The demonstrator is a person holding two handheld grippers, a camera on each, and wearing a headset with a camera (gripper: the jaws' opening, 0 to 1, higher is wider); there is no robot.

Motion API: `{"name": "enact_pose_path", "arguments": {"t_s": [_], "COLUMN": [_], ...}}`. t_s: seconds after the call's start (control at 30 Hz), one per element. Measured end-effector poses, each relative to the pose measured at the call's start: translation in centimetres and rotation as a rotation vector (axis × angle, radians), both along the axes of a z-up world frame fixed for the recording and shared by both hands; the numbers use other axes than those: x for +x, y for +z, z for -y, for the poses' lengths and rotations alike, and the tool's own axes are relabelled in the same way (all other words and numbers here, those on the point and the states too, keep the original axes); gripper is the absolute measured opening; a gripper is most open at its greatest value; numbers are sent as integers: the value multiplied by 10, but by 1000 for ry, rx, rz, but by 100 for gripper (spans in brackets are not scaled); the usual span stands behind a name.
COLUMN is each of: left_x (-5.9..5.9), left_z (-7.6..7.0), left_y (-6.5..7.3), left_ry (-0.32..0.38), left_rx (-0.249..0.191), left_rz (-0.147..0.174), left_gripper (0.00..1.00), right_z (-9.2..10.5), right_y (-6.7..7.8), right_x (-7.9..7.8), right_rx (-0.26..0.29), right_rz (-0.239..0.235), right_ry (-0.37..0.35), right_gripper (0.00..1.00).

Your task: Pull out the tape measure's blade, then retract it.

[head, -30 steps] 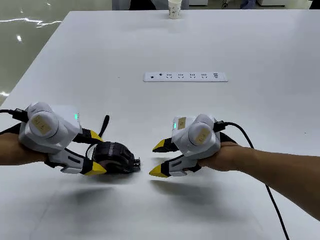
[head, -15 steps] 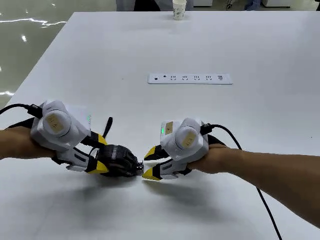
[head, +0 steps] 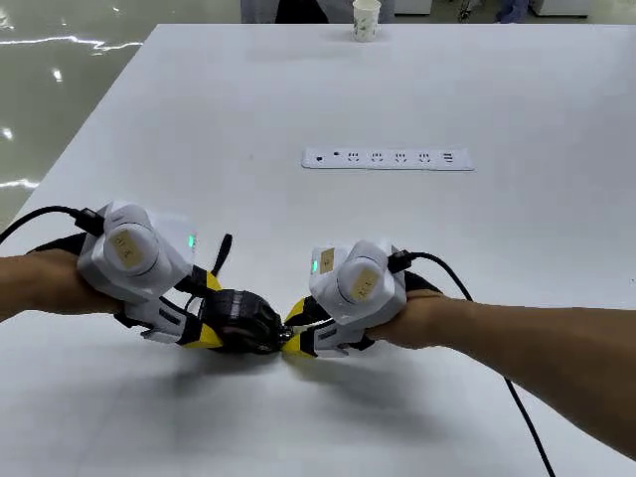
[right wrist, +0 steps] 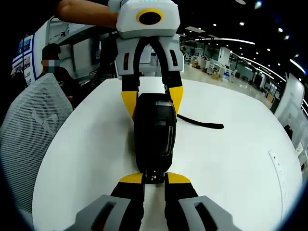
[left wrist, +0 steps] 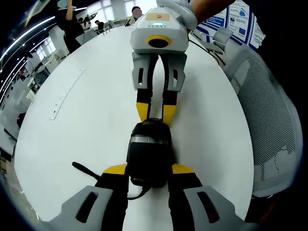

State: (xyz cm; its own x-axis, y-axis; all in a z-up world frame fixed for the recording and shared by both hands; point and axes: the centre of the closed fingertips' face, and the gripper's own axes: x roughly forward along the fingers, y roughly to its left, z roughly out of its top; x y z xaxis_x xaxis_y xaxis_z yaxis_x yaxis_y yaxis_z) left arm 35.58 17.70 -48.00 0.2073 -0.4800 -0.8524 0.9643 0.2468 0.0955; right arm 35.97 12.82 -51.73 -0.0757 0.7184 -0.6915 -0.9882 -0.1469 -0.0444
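The tape measure (head: 238, 318) lies on the person's side of the power strip (head: 388, 159). The left gripper (head: 210, 310) clamps its sides; the right gripper (head: 295, 330) pinches the blade hook (right wrist: 154, 176). Advice: pull straight and level, keeping the left grip firm.

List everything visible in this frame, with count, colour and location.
table: one, white, carries everything below
tape measure: one, black, near edge of the table, between the two grippers
strap: one, black, trails from the tape measure onto the table
power strip: one, white, mid-table
paper cup: one, white, far edge
mesh chair: one, grey, beside the table
people: several, in the background, count unclear
cables: two, black, one from each gripper
left gripper: white with yellow tips, clamped on the tape measure's body
right gripper: same colours, jaws closed at the tape measure's front end
forearms: two, bare, at the lower corners
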Motion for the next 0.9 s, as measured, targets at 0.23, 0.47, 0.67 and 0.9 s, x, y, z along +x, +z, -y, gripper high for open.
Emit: {"name": "enact_pose_path", "arguments": {"t_s": [0.23, 0.47, 0.67, 0.9], "left_x": [1, 1, 1, 1], "left_z": [0, 0, -1, -1], "left_y": [0, 0, -1, -2], "left_ry": [-4, -3, 0, 4], "left_rx": [-4, -7, -6, -4], "left_rz": [-4, -11, -12, -15], "left_gripper": [25, 25, 25, 25], "right_z": [1, 2, 2, 2], "right_y": [0, 0, 0, 0], "right_x": [0, 0, 0, 0], "right_rx": [-5, -12, -12, -12], "right_rz": [15, 20, 28, 36], "right_ry": [21, 40, 49, 54], "right_gripper": [11, 10, 10, 9]}}
